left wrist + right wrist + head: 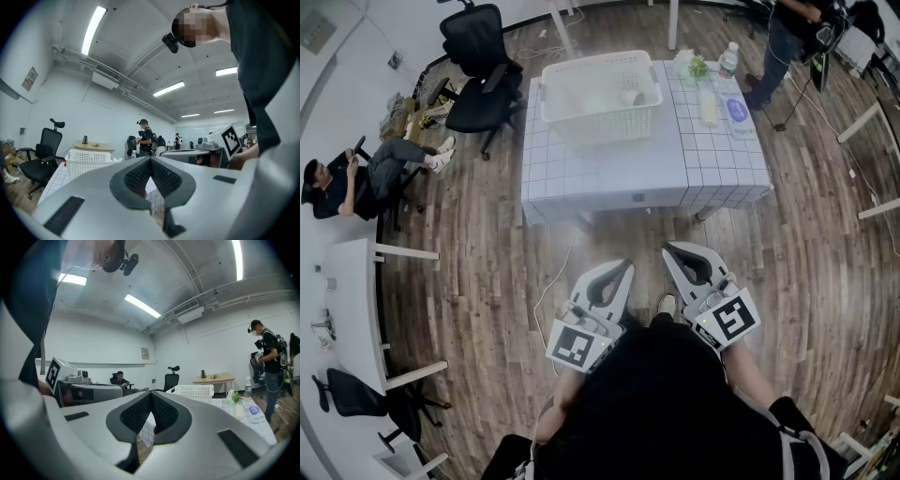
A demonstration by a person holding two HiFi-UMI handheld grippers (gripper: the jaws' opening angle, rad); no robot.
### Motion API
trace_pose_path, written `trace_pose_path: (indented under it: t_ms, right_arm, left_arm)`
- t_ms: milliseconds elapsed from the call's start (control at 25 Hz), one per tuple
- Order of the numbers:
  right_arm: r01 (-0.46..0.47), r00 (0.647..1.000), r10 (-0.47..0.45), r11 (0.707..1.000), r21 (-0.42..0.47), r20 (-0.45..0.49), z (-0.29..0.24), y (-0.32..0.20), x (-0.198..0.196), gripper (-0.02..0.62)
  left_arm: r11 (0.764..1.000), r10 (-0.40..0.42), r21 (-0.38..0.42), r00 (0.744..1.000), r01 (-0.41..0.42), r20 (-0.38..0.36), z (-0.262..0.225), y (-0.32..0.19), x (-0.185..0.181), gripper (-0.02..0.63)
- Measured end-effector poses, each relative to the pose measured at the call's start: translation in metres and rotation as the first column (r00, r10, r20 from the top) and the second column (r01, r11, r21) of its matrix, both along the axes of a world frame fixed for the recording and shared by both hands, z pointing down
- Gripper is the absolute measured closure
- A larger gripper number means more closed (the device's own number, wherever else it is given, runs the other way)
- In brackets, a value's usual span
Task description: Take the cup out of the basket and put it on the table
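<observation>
Cup (628, 97) pale, barely distinct in white basket (602, 127), on table (609, 173)

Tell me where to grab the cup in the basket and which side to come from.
Grip the cup across its round body, coming straight down into the open-topped basket. It seems to lie on its side near the right wall, and the tall walls block a sideways approach. Which way its mouth faces is too small to tell.

table (619, 173) near half: bare | far left: basket (600, 124) | far right: bottle (727, 62), perhaps a tube (709, 105)
</observation>
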State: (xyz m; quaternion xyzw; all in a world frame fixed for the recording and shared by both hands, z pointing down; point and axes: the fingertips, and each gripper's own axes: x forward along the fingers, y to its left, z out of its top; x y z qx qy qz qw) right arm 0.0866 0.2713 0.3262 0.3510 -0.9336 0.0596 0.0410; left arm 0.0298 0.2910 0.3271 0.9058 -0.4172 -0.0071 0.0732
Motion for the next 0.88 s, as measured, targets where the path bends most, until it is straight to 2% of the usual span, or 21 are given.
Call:
trace_pose_path:
  t_ms: [240, 440, 600, 880]
  right_arm:
    - [-0.016, 1.0, 0.016, 1.0, 0.007, 0.007, -0.002, -0.002, 0.006, 0.58]
    - [-0.013, 1.0, 0.013, 1.0, 0.005, 0.019, -0.003, -0.001, 0.009, 0.58]
    - [0.0, 0.997, 0.001, 1.0, -0.01, 0.079, -0.006, 0.002, 0.011, 0.58]
    - [0.008, 0.998, -0.007, 1.0, -0.019, 0.064, -0.001, 0.01, 0.027, 0.58]
  left_arm:
    - [1.0, 0.012, 0.014, 1.0, -0.012, -0.01, -0.002, 0.0, 0.007, 0.598]
    - [1.0, 0.011, 0.026, 0.999, -0.009, -0.052, -0.012, 0.0, 0.015, 0.598]
    - [1.0, 0.009, 0.022, 1.0, -0.008, -0.023, -0.007, 0.003, 0.016, 0.598]
    - [1.0, -0.011, 0.015, 1.0, 0.011, -0.007, -0.007, 0.011, 0.031, 0.598]
